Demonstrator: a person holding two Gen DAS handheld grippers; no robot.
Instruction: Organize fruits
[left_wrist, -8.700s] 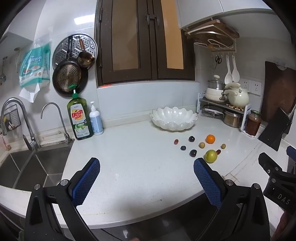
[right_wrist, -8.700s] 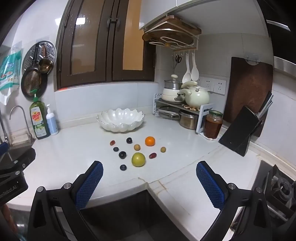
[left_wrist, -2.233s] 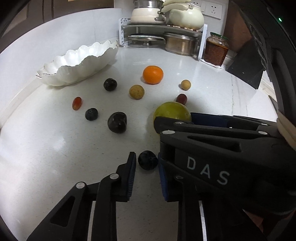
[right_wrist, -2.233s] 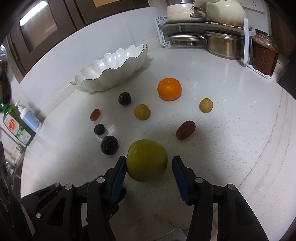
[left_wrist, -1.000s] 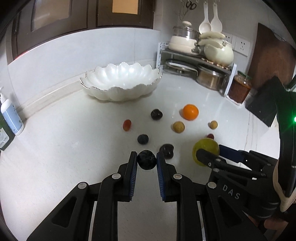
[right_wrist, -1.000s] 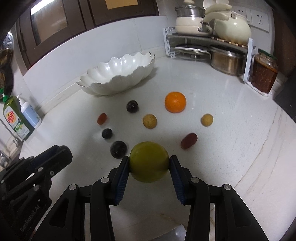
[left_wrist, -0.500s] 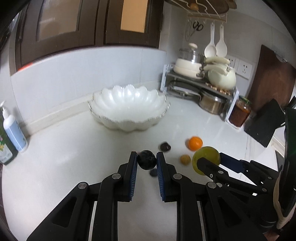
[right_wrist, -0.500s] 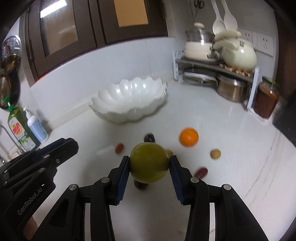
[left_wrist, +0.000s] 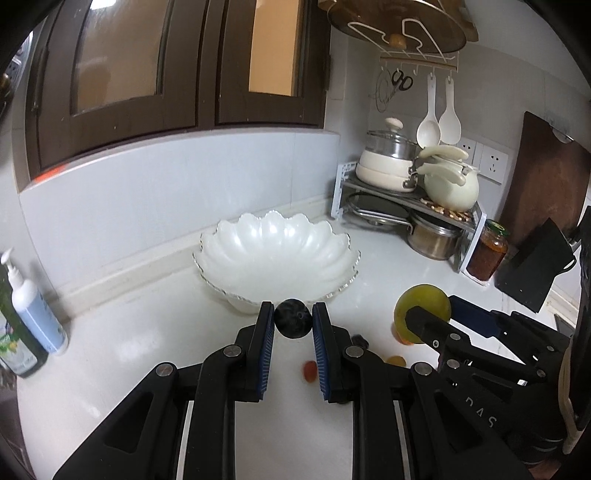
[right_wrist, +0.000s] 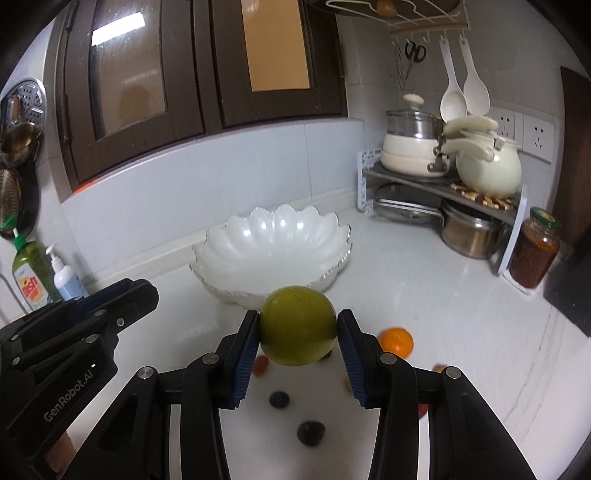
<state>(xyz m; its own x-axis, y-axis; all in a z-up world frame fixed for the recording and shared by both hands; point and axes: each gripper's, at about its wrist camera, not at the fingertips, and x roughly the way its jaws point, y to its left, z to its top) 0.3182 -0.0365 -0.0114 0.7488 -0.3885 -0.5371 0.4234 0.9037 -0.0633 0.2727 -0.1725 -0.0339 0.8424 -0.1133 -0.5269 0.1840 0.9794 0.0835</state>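
Note:
My left gripper (left_wrist: 293, 325) is shut on a small dark round fruit (left_wrist: 293, 323) and holds it above the counter, just in front of the white scalloped bowl (left_wrist: 258, 284). My right gripper (right_wrist: 298, 326) is shut on a large green fruit (right_wrist: 298, 325), also lifted before the bowl (right_wrist: 240, 284); it shows in the left wrist view (left_wrist: 421, 306) too. The bowl looks empty. On the counter below lie an orange (right_wrist: 397, 341), dark berries (right_wrist: 311, 432), a red fruit (left_wrist: 309, 370) and other small fruits, partly hidden by the fingers.
A pot rack (right_wrist: 443, 184) with pots and a kettle stands at the back right, a sauce jar (right_wrist: 533, 247) beside it. Dish soap (right_wrist: 31, 275) and a pump bottle (left_wrist: 35, 308) stand at the left by the backsplash. A dark board leans at far right.
Both grippers have risen and moved forward toward the bowl with their fruits still held. The bowl now looms larger and the loose fruits have dropped below the fingers.

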